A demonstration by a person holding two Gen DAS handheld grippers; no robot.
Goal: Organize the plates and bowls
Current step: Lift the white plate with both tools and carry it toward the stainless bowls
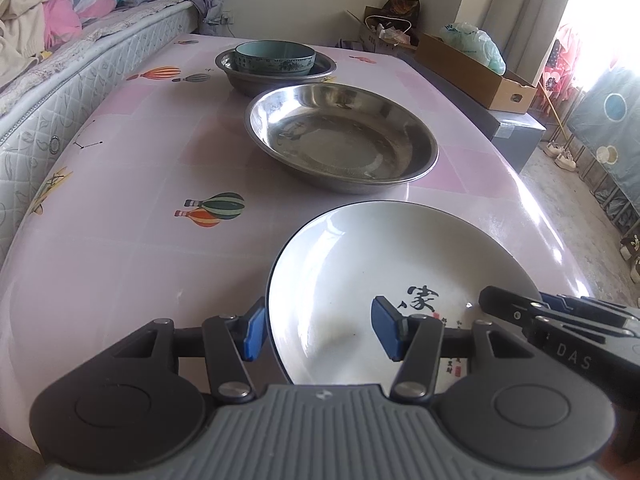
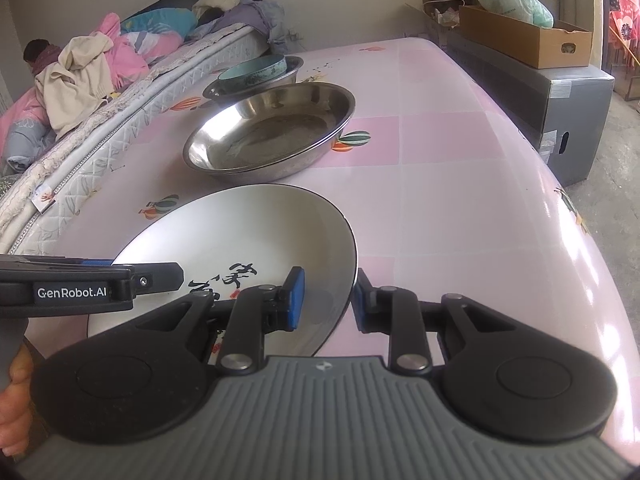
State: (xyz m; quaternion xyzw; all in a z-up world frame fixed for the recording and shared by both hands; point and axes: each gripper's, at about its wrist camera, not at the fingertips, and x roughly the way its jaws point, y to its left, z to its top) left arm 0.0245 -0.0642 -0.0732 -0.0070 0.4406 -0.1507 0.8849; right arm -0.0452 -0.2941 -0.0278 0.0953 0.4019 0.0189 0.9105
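Observation:
A white plate (image 1: 384, 264) with a dark rim and black characters sits at the near edge of the pink table; it also shows in the right wrist view (image 2: 248, 232). My left gripper (image 1: 318, 330) is open, its blue pads straddling the plate's left rim. My right gripper (image 2: 329, 300) is open, its pads straddling the plate's right rim. Beyond lies a large steel dish (image 1: 340, 136), seen also from the right (image 2: 272, 132). Farther back, a teal bowl (image 1: 274, 56) sits inside a second steel dish (image 1: 276, 76).
The table (image 1: 120, 240) has a pink cloth with balloon prints. A bed (image 1: 60, 80) with piled bedding runs along its left side. A cardboard box (image 1: 476, 72) on a grey cabinet (image 2: 560, 92) stands at the right.

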